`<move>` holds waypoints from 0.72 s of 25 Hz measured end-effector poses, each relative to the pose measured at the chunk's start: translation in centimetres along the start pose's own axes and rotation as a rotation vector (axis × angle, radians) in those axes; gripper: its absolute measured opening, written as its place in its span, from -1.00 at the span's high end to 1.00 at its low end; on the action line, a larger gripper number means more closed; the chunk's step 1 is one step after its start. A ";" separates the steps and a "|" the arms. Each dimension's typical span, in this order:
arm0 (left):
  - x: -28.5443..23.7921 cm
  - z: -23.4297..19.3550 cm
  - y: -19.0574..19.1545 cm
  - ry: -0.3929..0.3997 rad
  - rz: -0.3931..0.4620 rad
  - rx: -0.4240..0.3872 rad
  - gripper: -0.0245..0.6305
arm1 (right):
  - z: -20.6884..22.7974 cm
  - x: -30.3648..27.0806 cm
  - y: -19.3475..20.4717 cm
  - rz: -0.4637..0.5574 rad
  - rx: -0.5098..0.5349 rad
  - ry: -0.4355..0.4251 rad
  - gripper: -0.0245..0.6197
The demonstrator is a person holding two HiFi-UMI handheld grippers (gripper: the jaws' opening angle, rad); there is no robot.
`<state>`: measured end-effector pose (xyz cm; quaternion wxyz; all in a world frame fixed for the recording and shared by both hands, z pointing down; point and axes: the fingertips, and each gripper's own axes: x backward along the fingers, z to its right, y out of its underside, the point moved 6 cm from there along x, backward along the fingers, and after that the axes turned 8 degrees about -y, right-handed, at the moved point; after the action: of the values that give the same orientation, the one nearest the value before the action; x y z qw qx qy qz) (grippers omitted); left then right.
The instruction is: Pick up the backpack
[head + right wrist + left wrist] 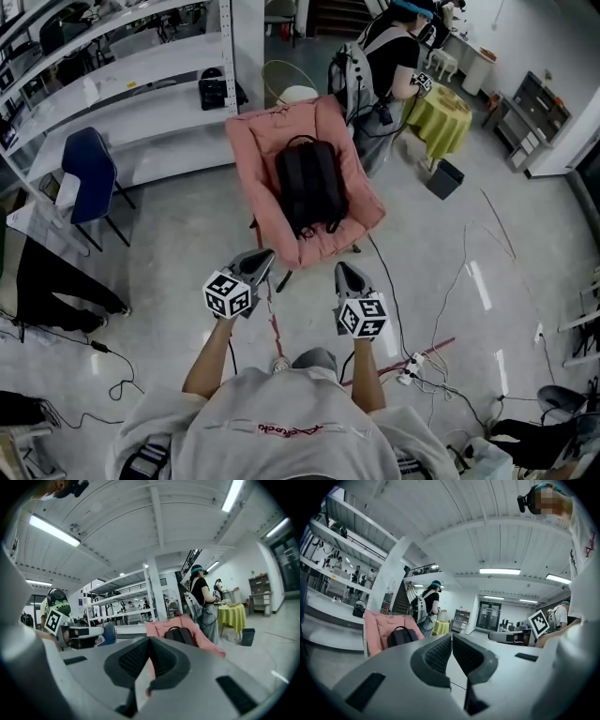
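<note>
A black backpack lies on a pink folding chair ahead of me on the floor. It shows small in the left gripper view as the backpack on the pink chair, and in the right gripper view as the backpack. My left gripper and my right gripper are held side by side just short of the chair's front edge. Both are shut with nothing between their jaws, and neither touches the backpack.
A person with a grey backpack stands behind the chair by a yellow-clothed table. White shelving and a blue chair are at the left. Cables trail over the floor to the right.
</note>
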<state>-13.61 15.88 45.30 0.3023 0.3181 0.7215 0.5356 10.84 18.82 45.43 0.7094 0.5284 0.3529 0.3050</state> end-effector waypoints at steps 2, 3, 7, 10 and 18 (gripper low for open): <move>-0.2 -0.2 0.1 0.004 -0.004 0.005 0.87 | 0.1 -0.2 0.1 -0.006 -0.002 0.001 0.87; -0.3 -0.2 0.2 0.007 -0.006 0.005 0.87 | 0.1 -0.3 0.1 -0.007 -0.003 0.003 0.87; -0.9 -0.6 0.3 0.023 -0.012 0.004 0.87 | 0.2 -1.1 0.0 -0.004 -0.001 0.008 0.87; -1.4 -0.7 0.6 0.027 -0.021 0.009 0.87 | 0.5 -1.3 0.2 -0.010 -0.005 0.012 0.87; -3.8 -1.8 0.5 0.026 -0.020 0.005 0.87 | 2.1 -2.7 0.4 -0.007 -0.015 0.013 0.87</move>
<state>-12.60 12.03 46.61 0.2974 0.3045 0.7300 0.5347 11.03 15.62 46.73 0.7123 0.5197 0.3569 0.3084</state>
